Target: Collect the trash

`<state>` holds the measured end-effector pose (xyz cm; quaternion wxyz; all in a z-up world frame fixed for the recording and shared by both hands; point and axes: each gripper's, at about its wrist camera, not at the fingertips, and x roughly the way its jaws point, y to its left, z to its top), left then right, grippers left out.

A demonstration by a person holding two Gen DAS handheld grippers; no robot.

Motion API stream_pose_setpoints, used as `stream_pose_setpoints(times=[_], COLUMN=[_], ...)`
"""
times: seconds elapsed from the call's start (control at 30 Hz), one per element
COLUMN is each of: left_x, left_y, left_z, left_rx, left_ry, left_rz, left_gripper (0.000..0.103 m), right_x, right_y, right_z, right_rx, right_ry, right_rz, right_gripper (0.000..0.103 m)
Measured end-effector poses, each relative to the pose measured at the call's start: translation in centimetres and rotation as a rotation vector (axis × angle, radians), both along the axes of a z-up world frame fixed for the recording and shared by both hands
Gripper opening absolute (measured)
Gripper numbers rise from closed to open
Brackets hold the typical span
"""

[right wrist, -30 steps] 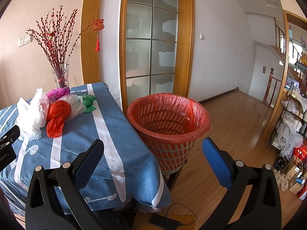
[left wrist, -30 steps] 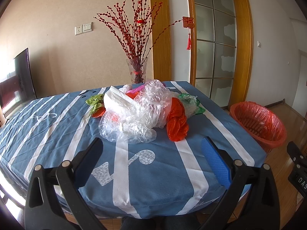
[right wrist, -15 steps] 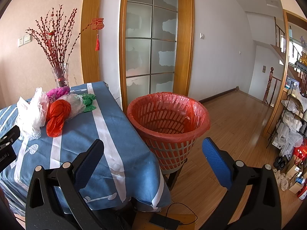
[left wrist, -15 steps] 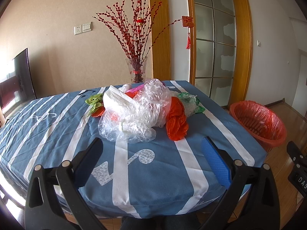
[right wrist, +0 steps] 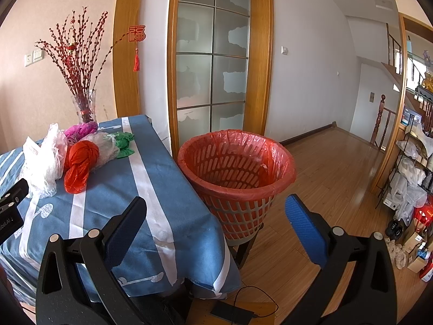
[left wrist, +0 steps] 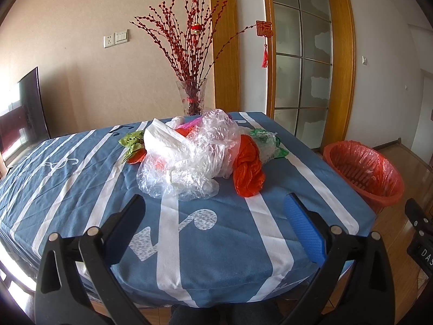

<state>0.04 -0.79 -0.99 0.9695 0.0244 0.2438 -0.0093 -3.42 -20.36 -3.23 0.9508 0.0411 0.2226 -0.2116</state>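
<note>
Facing the heap of plastic bags (left wrist: 194,157) piled mid-table straight ahead, the left gripper (left wrist: 213,211) hangs wide and empty, nearer to it than the right gripper (right wrist: 216,212), equally spread, which points at the red-lined basket (right wrist: 238,173) just beside the table's edge. The clear bag's wrinkles bury whatever lies under it, and the basket's bottom stays out of sight.

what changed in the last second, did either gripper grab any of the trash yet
Nothing visibly changed. Both the left gripper and the right gripper are open and empty as before, short of the pile of plastic bags on the table. The orange bag and the red-lined basket sit where they were.
</note>
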Motion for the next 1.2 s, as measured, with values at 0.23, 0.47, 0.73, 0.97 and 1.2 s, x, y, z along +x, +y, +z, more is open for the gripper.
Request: stream_pose_setpoints(times=[0.23,0.47,0.73,0.97,1.2], left_x=[0.0,0.0,0.0,0.6,1.6], left_y=[-0.1,0.1,0.2,1.3,5.3], left_z=[0.0,0.0,-0.4,-0.4,-0.4], left_rx=[0.001,0.0,0.0,0.006,-0.005], left_ry=[0.001,0.003,0.008,0.012,0.02], left_rz=[0.0,-0.002,0.002,0.031,0.128], left_gripper=[0.099,0.099,0.099,0.099,0.099], right_x=[0.0,0.0,-0.1,0.5,3.5], right_y=[0.0,0.0,-0.3,0.3,2.8], right_z=[0.1,0.1,-0.4,0.4,1.9], right_rx=[0.0,0.0,0.008,0.036,0.082], right_ry=[0.001,0.002,0.003,-0.024,-0.038], right_rz=[0.0,0.0,-0.001,0.053,0.213], right_gripper=[0.101,0.101,0.101,0.101,0.101])
